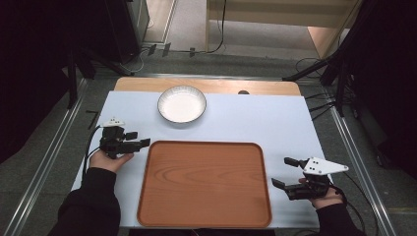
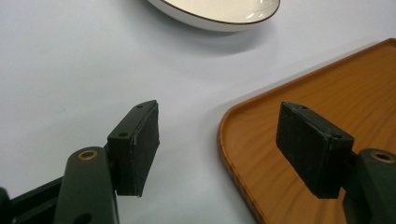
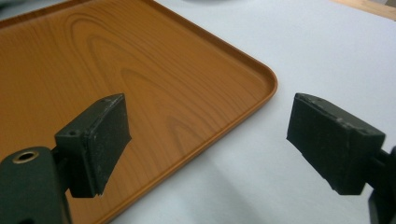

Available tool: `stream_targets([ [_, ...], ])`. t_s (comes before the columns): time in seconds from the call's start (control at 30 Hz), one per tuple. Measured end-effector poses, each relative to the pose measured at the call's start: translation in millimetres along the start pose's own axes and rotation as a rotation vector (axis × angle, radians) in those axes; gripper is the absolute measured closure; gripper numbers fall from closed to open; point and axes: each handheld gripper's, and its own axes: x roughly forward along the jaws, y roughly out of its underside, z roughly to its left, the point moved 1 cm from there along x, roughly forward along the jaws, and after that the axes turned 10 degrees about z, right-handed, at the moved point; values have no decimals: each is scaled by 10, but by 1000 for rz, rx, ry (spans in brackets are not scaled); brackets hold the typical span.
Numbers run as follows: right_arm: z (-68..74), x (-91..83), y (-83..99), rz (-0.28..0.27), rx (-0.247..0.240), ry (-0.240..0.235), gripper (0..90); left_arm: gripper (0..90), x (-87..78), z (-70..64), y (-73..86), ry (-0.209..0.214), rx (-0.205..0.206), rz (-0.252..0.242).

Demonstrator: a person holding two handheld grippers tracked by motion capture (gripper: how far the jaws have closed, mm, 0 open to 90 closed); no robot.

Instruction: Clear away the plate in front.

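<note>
- A wood-grain tray lies at the near middle of a white mat on a wooden table; a white bowl sits beyond it.
- Left gripper and right gripper flank the tray, jaws spread, holding nothing.
- Cables cross the grey floor.

Tray — smooth wood-grain; bowl — glossy; fingers matt black.

The high view looks forward and down over the whole white-covered table. Each gripper view sits low and close, facing inward across the flat wood-grain brown tray, which all three share; its far edge is perhaps blurred.
</note>
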Motion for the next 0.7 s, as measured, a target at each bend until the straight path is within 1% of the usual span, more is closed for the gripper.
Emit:
stream_targets([
  [0.03,-1,0,2,-1,3,2,139,306,10,-3,-11,-6,5,-5],
  [0.2,-8,-1,9,2,15,12,139,303,32,-4,-82,2,17,-16],
  [0.23,-10,-5,13,2,18,14,139,303,39,6,-93,7,12,-23],
  [0.3,-21,-14,22,-5,29,20,139,303,50,29,-136,18,-7,-11],
  [0.37,-36,-18,31,-9,37,25,139,306,55,49,-175,12,-4,-8],
  [0.43,-50,-16,45,-6,40,31,138,308,71,80,-218,5,-13,-17],
  [0.47,-52,-16,51,-6,43,29,138,311,71,91,-237,-3,-8,-9],
  [0.53,-60,-20,56,-9,40,33,138,311,78,104,-287,-11,-12,-10],
  [0.6,-59,-20,59,-10,42,33,138,311,80,107,-333,-16,-12,-25],
  [0.7,-47,-17,61,-3,45,28,137,321,109,114,-411,-24,-22,-13],
])
